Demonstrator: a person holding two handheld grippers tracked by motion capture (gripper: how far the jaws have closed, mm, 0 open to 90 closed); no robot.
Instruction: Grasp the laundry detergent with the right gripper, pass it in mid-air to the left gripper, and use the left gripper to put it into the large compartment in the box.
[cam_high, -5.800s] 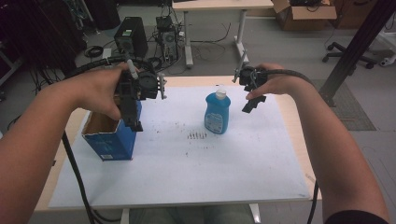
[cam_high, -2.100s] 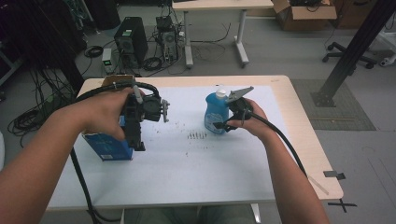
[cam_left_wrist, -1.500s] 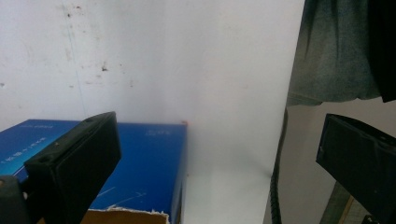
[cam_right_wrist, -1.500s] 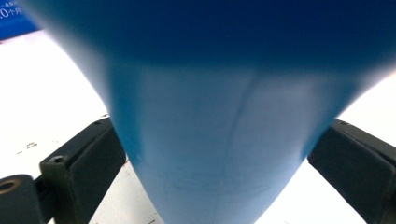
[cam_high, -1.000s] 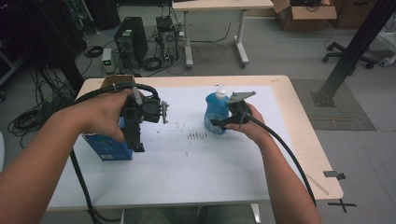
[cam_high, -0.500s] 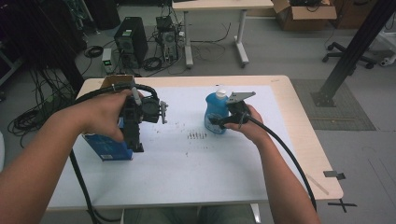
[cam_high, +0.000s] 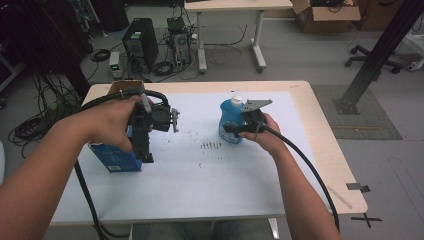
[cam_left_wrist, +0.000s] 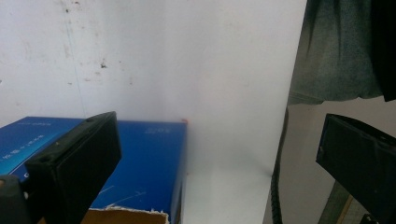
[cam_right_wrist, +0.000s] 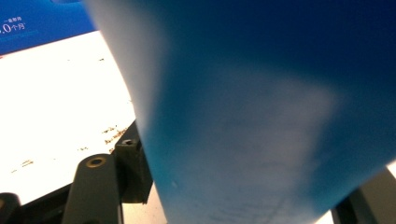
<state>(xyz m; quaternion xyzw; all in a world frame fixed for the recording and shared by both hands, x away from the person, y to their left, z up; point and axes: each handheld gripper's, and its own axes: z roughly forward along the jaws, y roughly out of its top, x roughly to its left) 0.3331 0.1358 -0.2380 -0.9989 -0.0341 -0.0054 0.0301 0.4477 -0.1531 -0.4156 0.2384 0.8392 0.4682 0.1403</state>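
A blue bottle (cam_high: 231, 122) with a white cap stands upright on the white sheet at the table's middle right. My right gripper (cam_high: 234, 129) reaches it from the right, and its jaws have just been closing on the bottle's body. In the right gripper view the bottle (cam_right_wrist: 261, 116) sits between the jaws, which touch its sides. My left gripper (cam_high: 145, 150) hangs open, pointing down, over the near right corner of an open blue box (cam_high: 116, 159). In the left gripper view the box (cam_left_wrist: 140, 158) lies below the widely spread jaws with nothing between them.
A few small dark marks (cam_high: 210, 145) dot the white sheet (cam_high: 200, 185) between box and bottle. The wooden table edge (cam_high: 330, 150) runs at the right. Computers and cables (cam_high: 140, 47) lie on the floor behind.
The right gripper came down from above the table to the bottle and its jaws closed in around the bottle's body. The left hand has kept still over the box.
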